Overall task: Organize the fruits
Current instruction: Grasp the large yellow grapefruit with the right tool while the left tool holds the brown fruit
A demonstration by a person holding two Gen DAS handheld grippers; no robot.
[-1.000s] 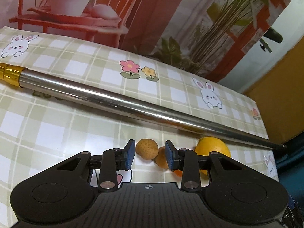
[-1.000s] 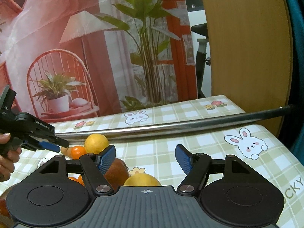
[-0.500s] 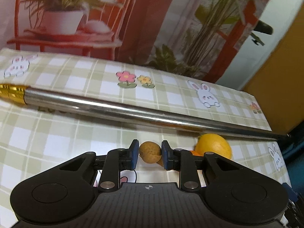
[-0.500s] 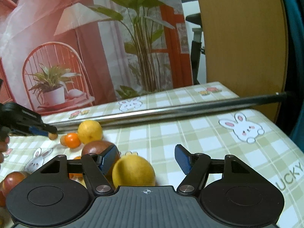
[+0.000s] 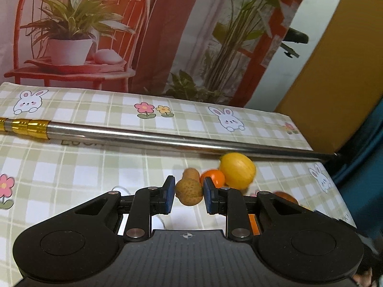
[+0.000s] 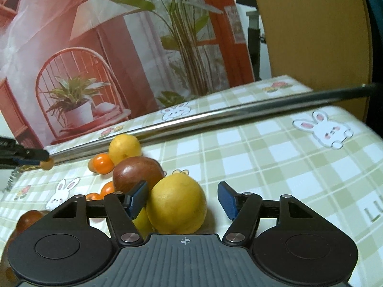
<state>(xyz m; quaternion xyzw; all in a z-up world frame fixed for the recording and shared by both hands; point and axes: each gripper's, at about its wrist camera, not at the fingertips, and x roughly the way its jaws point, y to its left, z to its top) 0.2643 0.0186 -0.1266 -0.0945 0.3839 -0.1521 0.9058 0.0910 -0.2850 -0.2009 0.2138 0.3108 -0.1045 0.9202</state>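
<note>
My left gripper (image 5: pixel 188 194) is shut on a small tan longan (image 5: pixel 189 192), held a little above the checked cloth. Behind it lie a second longan (image 5: pixel 190 173), a small orange (image 5: pixel 213 177) and a yellow lemon (image 5: pixel 237 170). In the right wrist view the left gripper (image 6: pixel 44 161) shows at the far left with the longan (image 6: pixel 47 163) at its tip. My right gripper (image 6: pixel 182 197) stands open around a large yellow lemon (image 6: pixel 177 205); its left pad is near the fruit. A brown-red fruit (image 6: pixel 137 173) sits just behind, then a small orange (image 6: pixel 103 163) and another lemon (image 6: pixel 124 147).
A long steel rod (image 5: pixel 167 138) with a gold end (image 5: pixel 28 126) lies across the table (image 5: pixel 71 167) behind the fruits, also seen as the rod (image 6: pixel 215 117). More small oranges (image 6: pixel 106 189) and a reddish fruit (image 6: pixel 30 218) lie at the left. The table's right edge (image 6: pixel 373 129) is close.
My left gripper closed on the longan and lifted it back from the other fruits. My right gripper moved forward and down so the large lemon now sits between its open fingers.
</note>
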